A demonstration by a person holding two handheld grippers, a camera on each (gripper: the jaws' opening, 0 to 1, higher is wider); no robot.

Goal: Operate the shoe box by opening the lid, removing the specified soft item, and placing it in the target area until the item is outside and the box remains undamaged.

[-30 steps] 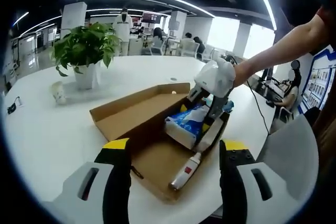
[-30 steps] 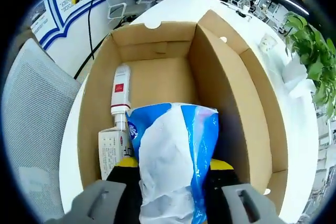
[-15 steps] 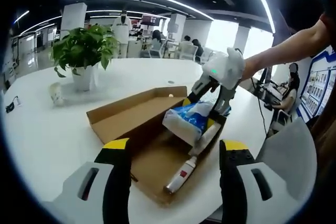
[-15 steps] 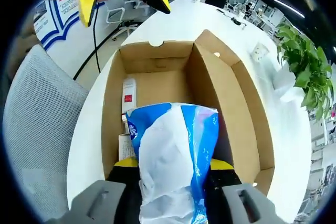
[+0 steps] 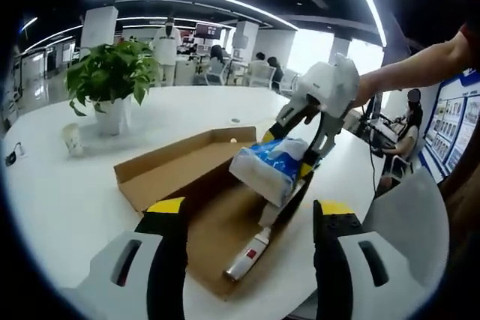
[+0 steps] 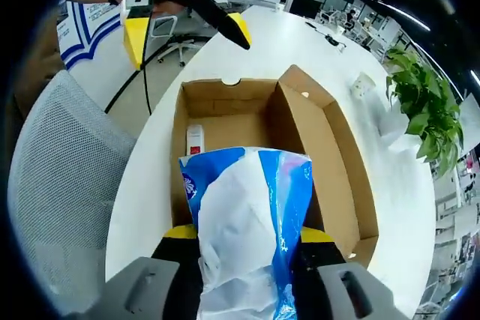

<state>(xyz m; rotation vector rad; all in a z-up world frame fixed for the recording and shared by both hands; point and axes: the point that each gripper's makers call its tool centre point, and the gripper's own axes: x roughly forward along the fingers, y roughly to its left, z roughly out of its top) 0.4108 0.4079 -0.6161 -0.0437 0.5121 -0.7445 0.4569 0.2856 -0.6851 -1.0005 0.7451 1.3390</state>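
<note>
Right gripper view: right tongs point(image 6: 247, 249) pinch the blue-and-white soft pack point(image 6: 247, 237) between both jaws, pack sticking up ahead of the tips. In left gripper view the same pack point(image 5: 271, 170) hangs from the right tongs point(image 5: 289, 157), clear above the shoe box point(image 5: 202, 200) and touching no wall that can be seen.

Box point(image 6: 330, 162) sits open on the white desk point(image 6: 255, 50), directly below and ahead of the right tongs. Lid flap stands up on the far side from the left tongs. A white tube with a red label point(image 5: 246, 254) lies on the box floor, just ahead of the left tongs point(image 5: 247, 260); in right gripper view it point(image 6: 195, 139) is beyond the pack, at the box's left wall. Box looks intact, no visible creases or tears.

Left tongs are spread, holding nothing, hovering near the box's near edge. Seen from the right gripper view they point(image 6: 187, 24) hang beyond the box's far end.

Potted plant point(image 5: 109, 80) and a small paper cup point(image 5: 73, 139) stand well beyond the box on the desk.

Step, by judgement: lid open, item lifted out; extraction about done, placement pending. Next move calls for carrying the pack sideways past the box walls to bare desk, lowering, then releasing. Target area isn't marked, so can't tell exactly where. Risk: the pack's hanging end snagging the flap.
</note>
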